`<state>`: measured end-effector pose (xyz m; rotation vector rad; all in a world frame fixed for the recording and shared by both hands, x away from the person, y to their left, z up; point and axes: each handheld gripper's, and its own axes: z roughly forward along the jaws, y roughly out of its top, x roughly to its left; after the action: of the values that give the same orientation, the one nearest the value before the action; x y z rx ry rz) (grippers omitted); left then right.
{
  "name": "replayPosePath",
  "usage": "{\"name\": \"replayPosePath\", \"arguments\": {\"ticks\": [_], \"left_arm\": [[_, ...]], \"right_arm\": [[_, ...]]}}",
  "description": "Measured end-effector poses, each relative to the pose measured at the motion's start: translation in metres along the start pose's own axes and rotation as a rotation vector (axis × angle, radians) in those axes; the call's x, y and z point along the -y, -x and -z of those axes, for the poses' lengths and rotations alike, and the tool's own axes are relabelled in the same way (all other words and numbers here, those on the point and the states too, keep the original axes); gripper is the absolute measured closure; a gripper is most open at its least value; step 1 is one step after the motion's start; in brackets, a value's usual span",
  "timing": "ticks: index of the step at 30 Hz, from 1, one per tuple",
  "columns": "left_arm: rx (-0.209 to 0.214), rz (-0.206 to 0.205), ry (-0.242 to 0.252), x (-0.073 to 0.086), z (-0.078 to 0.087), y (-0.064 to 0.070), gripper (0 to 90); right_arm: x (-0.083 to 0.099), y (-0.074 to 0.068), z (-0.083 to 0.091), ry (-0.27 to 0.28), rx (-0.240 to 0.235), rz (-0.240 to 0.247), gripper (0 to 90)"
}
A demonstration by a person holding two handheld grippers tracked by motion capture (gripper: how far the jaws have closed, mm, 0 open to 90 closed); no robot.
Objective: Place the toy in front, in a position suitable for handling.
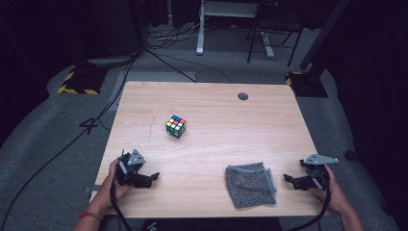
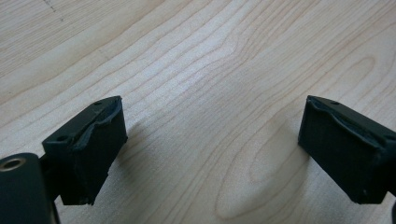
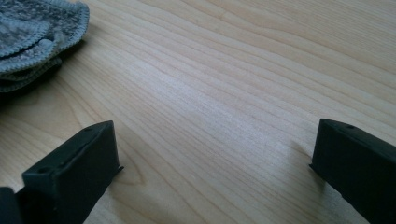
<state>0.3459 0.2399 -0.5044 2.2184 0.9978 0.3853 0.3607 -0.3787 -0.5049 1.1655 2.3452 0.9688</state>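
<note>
High view: left gripper (image 1: 153,176) and right gripper (image 1: 286,178) are resting near the worktop's (image 1: 216,103) front corners, cloth (image 1: 251,185) lying just beside the right one by the front edge.

Left gripper view: jaws released, holding nothing.

Right gripper view: jaws spread wide; cloth (image 3: 35,32) sitting ahead. Approaching low at its hemmed edge should give the cleanest pinch.

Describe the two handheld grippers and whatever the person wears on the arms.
Both the left gripper and the right gripper are black, each with two blocky, flat-faced jaws and a grey three-cornered plate on top. A black cable trails from each toward the table's near edge. The left wrist carries a red-orange band; no sleeves show on the forearms.
</note>
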Motion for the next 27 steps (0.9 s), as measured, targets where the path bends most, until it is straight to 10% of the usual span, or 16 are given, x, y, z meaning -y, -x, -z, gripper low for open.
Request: {"name": "replayPosePath", "arguments": {"ticks": [9,12,16,27], "left_arm": [[0.0,0.007,-0.002,-0.001,0.0,0.002,7.8],[0.021,-0.011,-0.008,-0.004,-0.003,0.003,6.7],[0.035,-0.011,-0.009,-0.005,-0.005,0.004,5.8],[0.042,-0.026,-0.007,-0.006,-0.006,0.003,5.6]], "right_arm": [[-0.001,0.0,0.001,-0.008,-0.013,0.016,1.4],[-0.003,-0.001,0.005,-0.008,-0.034,0.042,18.9],[-0.007,-0.005,0.01,0.002,-0.059,0.073,19.7],[-0.054,-0.079,0.016,0.106,-0.265,0.272,28.3]]}}
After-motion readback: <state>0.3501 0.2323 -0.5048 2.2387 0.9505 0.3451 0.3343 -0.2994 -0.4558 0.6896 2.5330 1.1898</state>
